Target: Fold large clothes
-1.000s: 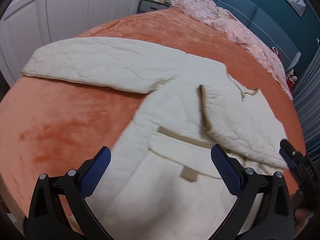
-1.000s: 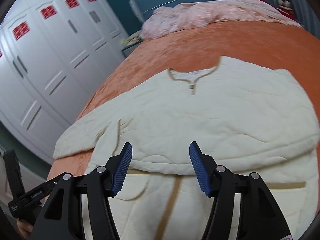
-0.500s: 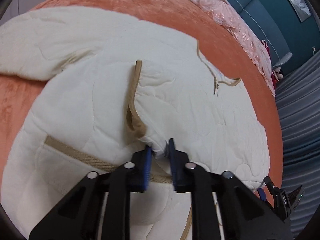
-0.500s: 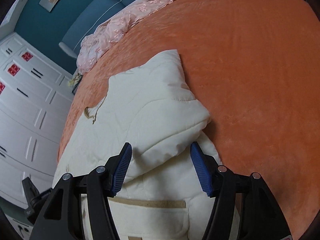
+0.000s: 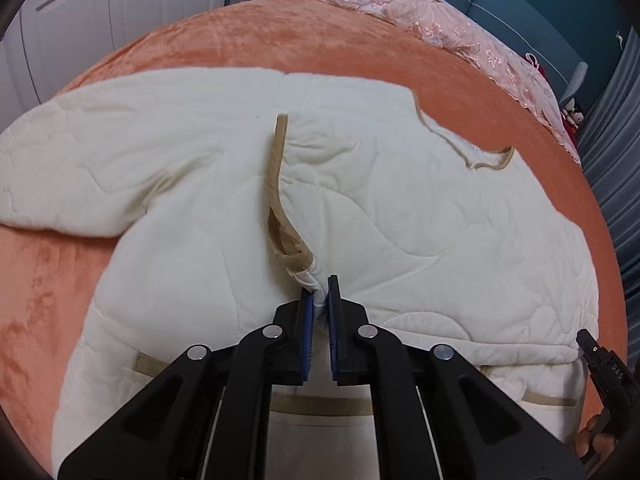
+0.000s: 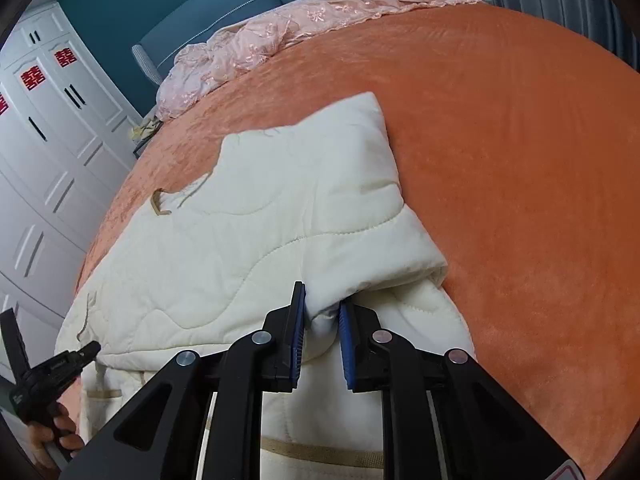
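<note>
A cream quilted jacket (image 5: 400, 208) with tan trim lies on the orange bedspread (image 5: 248, 36); one sleeve is folded across its front, the other sleeve (image 5: 100, 168) stretches out to the left. My left gripper (image 5: 319, 294) is shut on the folded sleeve's cuff corner beside the tan cuff band (image 5: 280, 208). In the right wrist view the jacket (image 6: 248, 240) fills the centre, and my right gripper (image 6: 322, 312) is shut on the folded sleeve's lower edge, with a thick fold between the blue pads (image 6: 298, 344).
A pink lace cover (image 5: 432, 20) lies along the bed's far side by the teal headboard (image 6: 224, 8). White wardrobe doors (image 6: 44, 132) stand to the left of the bed. Bare orange bedspread (image 6: 520, 168) spreads to the right of the jacket. Grey curtains (image 5: 616, 160) hang at right.
My left gripper closed on the cuff corner half a second ago and still holds it. My right gripper has gone from open over the folded sleeve to shut on its edge.
</note>
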Available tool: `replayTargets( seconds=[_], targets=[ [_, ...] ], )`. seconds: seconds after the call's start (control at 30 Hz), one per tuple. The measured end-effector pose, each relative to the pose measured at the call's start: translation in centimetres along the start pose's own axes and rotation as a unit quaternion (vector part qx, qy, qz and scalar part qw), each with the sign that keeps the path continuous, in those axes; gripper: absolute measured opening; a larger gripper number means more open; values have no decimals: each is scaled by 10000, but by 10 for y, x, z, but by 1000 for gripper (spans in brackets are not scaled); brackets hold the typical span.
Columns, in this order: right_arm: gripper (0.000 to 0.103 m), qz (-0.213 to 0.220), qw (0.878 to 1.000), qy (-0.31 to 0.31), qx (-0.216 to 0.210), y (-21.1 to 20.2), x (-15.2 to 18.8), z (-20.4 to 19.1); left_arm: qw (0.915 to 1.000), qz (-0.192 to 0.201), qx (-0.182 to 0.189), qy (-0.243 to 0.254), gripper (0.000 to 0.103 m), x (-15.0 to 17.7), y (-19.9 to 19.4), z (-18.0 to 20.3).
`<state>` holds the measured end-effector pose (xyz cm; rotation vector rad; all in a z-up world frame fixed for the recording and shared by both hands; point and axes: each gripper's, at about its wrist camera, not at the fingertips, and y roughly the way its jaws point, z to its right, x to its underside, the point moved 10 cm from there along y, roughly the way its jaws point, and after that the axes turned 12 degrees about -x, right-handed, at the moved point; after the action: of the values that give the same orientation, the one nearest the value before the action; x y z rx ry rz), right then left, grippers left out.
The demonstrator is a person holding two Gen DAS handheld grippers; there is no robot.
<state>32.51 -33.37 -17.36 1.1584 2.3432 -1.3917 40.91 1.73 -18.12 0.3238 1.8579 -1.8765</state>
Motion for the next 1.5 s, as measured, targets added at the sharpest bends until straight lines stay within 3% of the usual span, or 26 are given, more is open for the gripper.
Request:
replayTargets(
  seconds=[0.23,0.3,0.37,0.43,0.57,0.67,0.77,1.23,1.33,1.43,1.5],
  targets=[
    [18,-119,9996,-106,227,7,7,5,9983,395,-303,314,8,12,4,2],
    [30,-90,9986,-75,517,-11,9,2,9979,476,-333,301,17,11,-6,-2],
    [32,199,9957,-219,874,-42,5,-8,9967,669,-395,246,24,5,-29,-12],
    [33,513,9933,-642,815,-63,0,-38,9955,891,-308,135,24,-4,-55,-14],
    [33,19,9914,-1292,187,-26,7,-104,9960,850,-46,261,27,-17,-71,25],
    [32,-426,9908,-1285,86,15,26,-120,9968,598,-93,532,29,-7,-50,57],
    [32,-630,9898,-1249,262,39,45,-113,9979,214,-153,588,29,12,-21,66],
    [32,-136,9860,-1627,333,48,62,-101,9891,1115,-421,865,32,33,-8,72],
    [32,-155,9871,-1574,262,47,60,-100,9929,1000,14,645,34,29,-17,66],
    [32,-237,9889,-1457,152,37,55,-103,9957,620,693,-35,37,22,-48,31],
    [34,-173,9876,-1531,309,18,56,-109,9917,780,837,-590,66,8,-75,-19]
  ],
)
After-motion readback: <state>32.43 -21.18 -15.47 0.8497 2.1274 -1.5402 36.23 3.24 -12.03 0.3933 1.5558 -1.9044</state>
